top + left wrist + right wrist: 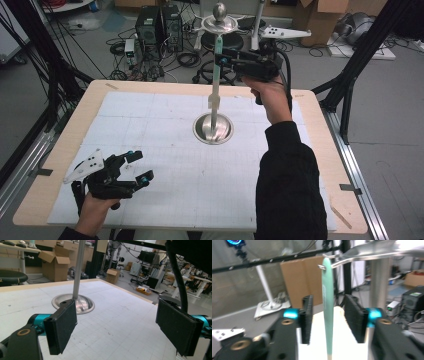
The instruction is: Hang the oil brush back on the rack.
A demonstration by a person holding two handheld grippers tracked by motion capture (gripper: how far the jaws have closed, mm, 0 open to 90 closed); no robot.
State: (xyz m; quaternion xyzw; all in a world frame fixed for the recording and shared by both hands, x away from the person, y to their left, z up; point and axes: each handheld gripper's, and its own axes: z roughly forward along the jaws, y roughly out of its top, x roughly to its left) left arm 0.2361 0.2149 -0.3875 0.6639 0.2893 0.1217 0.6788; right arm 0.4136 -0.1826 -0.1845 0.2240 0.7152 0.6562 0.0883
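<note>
Cluttered workshop behind: cartons, cables, computer towers on the floor, black frame legs at either side. Wooden table (pixel 60 150) topped by a white gridded mat (pixel 165 165).

Right gripper (pixel 220 59) raised high over the far edge of the table, level with the upper part of the stand (pixel 214 127). Jaws apart, roughly half open, just been opening. Between them, in the right gripper view, a pale green handle (pixel 327 310) hanging upright, a gap on either side, neither pad pressing on it. Handle hung by its top hole from a hook (pixel 329 263) on one of the stand's metal arms. Pole of the stand just beyond the right pad in that view, blurred. Below the handle in the high view, a pale blade-like end, reaching down near the round metal base in the middle of the mat. Shiny knob at the stand's top, ring of arms just under it.

Left gripper (pixel 137 166) low at the near left corner of the mat, held in a hand (pixel 95 210), well apart from the stand. Jaws wide open, nothing between the pads (pixel 62 327), only bare mat past them. Base and pole of the stand farther off in the left gripper view, beyond the left pad. Grey three-cornered plate on top of this gripper, cable trailing down.
</note>
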